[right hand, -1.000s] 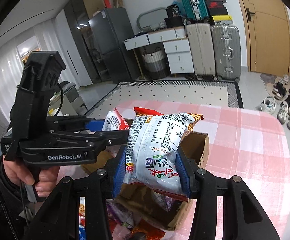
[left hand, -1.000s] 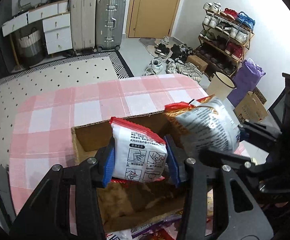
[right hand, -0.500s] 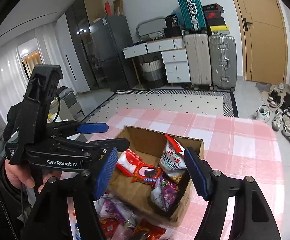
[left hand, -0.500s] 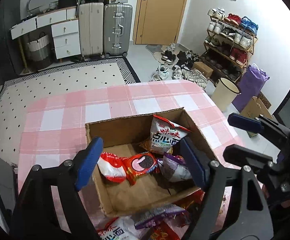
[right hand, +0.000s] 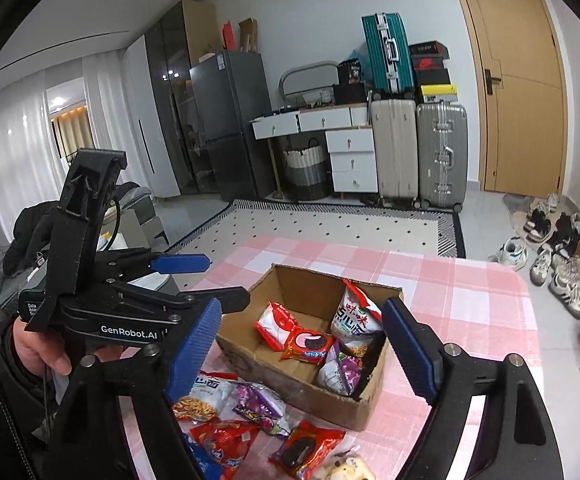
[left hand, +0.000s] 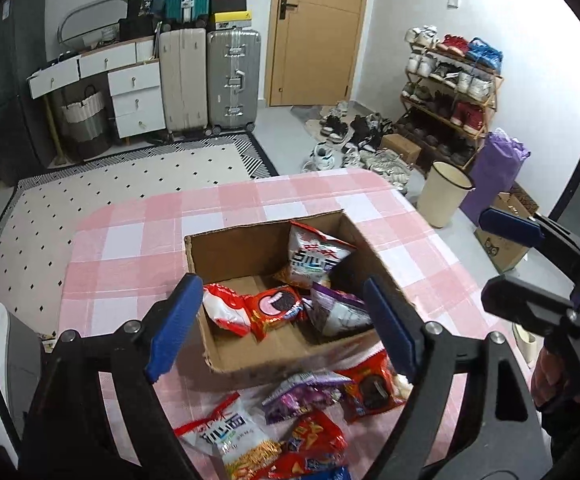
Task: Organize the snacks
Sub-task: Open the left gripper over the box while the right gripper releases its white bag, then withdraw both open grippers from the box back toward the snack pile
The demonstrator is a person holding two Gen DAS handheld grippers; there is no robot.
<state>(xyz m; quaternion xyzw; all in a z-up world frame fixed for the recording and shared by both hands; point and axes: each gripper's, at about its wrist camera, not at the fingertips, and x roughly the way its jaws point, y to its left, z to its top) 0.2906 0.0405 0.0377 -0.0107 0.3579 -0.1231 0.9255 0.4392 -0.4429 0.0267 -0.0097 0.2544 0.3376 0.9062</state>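
Observation:
An open cardboard box (left hand: 250, 248) (right hand: 302, 284) sits on the pink checked table. Inside lie a white-and-red noodle pack (left hand: 316, 258) (right hand: 356, 316), a red cookie pack (left hand: 274, 308) (right hand: 306, 342), a purple pack (left hand: 338, 312) (right hand: 342, 368) and a red-and-white pack (left hand: 222, 308) (right hand: 272, 324). My left gripper (left hand: 282, 282) (right hand: 194, 280) hovers above the box's near side, jaws opening, nothing between them. My right gripper (right hand: 302, 304) (left hand: 502, 256) hovers beside it, jaws also opening and empty. Several loose packs (left hand: 302, 394) (right hand: 262, 400) lie in front of the box.
The tablecloth (left hand: 130, 240) ends in a rounded far edge. On the floor beyond are a patterned rug (left hand: 130, 180), suitcases (left hand: 230, 80), a shoe rack (left hand: 450, 92) and a cream bin (left hand: 442, 196). A hand (right hand: 38, 348) holds the left gripper.
Both grippers let go of their packs, which now lie in the box. Their jaws have spread wide, and both have drawn back and up from the box.

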